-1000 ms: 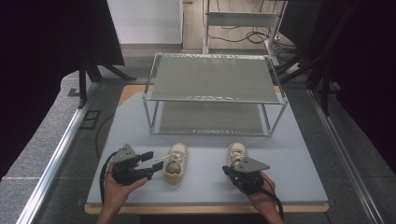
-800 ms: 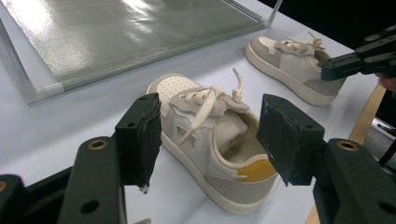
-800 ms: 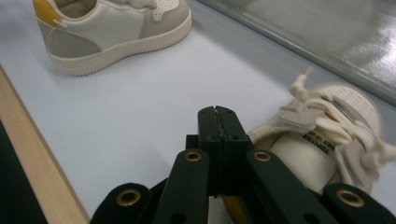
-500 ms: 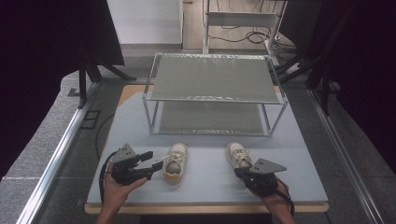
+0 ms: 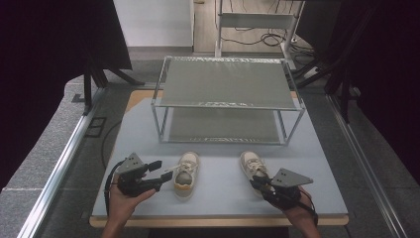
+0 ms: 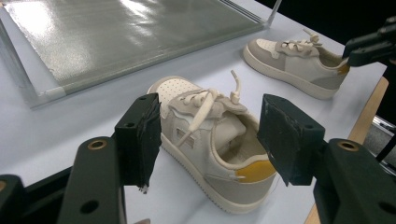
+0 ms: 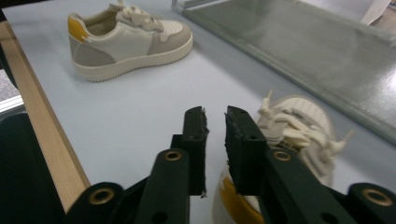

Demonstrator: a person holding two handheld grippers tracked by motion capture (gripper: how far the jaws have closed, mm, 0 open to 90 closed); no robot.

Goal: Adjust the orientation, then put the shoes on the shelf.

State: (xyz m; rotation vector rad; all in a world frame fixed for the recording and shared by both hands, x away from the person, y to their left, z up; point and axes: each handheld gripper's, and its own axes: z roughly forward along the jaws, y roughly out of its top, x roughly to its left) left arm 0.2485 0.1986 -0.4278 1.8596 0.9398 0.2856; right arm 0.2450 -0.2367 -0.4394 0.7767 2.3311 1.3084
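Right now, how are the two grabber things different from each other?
The left hand-held gripper is wide open, while the right hand-held gripper has its jaws nearly closed with a thin gap, gripping nothing. The left one's jaws stand either side of the left shoe's heel; the right one sits beside the right shoe's heel, not around it. Both are black, each held by a hand.

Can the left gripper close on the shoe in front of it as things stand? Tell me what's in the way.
Probably yes. The left gripper is wide open, its jaws framing the heel end of the left shoe. Nothing lies between; the other shoe sits well clear.
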